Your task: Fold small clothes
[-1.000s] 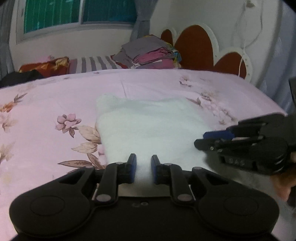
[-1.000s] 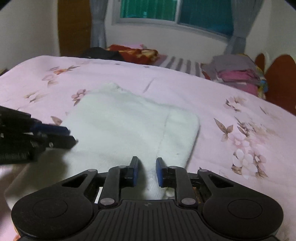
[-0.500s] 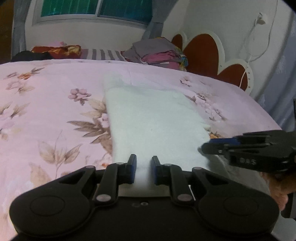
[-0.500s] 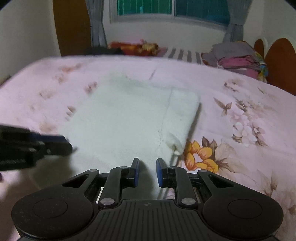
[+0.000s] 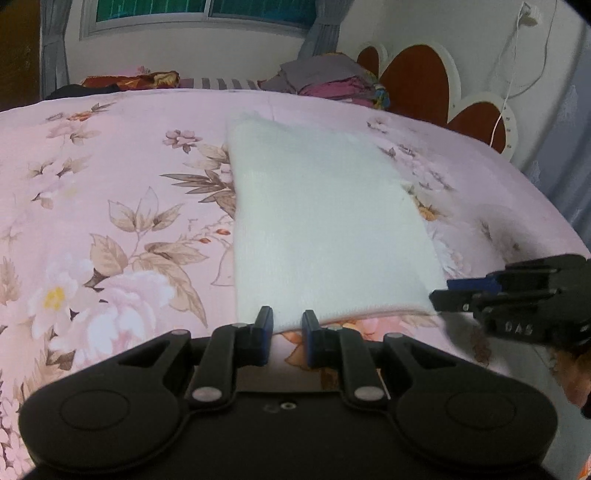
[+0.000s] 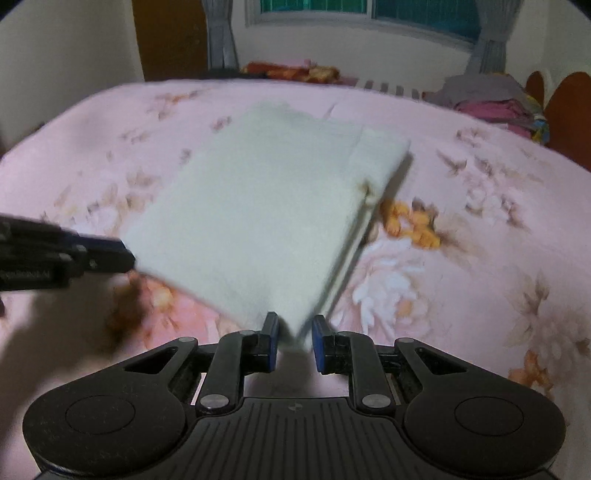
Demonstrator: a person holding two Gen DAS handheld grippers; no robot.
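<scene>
Both grippers hold the near edge of the white cloth (image 5: 325, 229) above the bed (image 5: 110, 184): left gripper (image 5: 287, 320) and right gripper (image 6: 294, 329), fingers narrowly parted, each pinching one corner.

Home bedroom: floral bedsheet (image 5: 110, 184), headboard (image 5: 417, 74), curtained window (image 6: 369, 14).

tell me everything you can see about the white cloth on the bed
The white, fuzzy-looking knit cloth is a rectangular piece, apparently folded, with a layered edge on its right side. Its far end lies on the pink floral bedsheet; its near edge is lifted, one corner sitting between the fingers of the left gripper, the other in the right gripper. The right wrist view is motion-blurred.
</scene>
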